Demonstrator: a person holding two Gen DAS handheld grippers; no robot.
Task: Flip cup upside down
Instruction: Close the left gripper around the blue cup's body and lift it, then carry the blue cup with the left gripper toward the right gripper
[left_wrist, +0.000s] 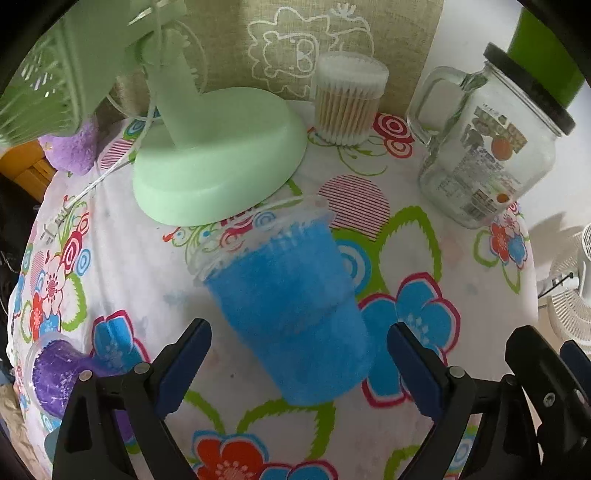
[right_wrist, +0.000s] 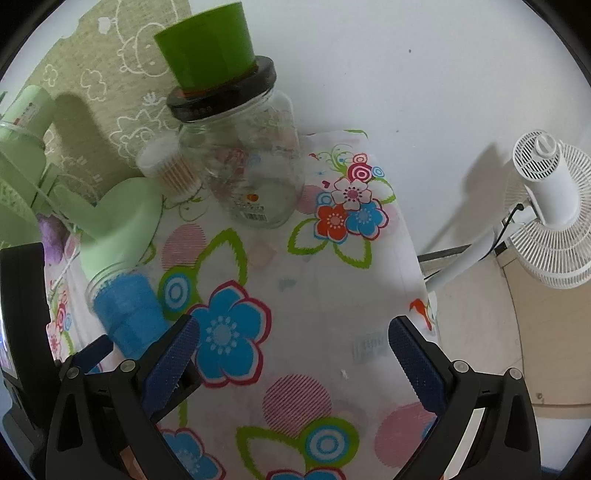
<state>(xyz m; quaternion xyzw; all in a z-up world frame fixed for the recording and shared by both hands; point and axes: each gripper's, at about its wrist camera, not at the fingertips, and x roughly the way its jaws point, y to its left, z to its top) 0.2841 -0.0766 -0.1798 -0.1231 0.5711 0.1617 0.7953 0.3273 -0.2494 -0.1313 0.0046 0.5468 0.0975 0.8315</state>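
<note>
You held the left tongs (left_wrist: 299, 363) spread astride the blue-filled clear plastic cup (left_wrist: 288, 314), ready to clamp; the right tongs (right_wrist: 293, 354) were released, empty.

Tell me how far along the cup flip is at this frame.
Done: the left gripper is open and brackets the blue cup. In hand: nothing is clamped; the pads stand apart from the cup's sides. The cup stands rim up on the flowered tablecloth, blurred and slightly tilted. The right gripper is open over bare cloth. Left: grasp, turn over, set down.
</note>
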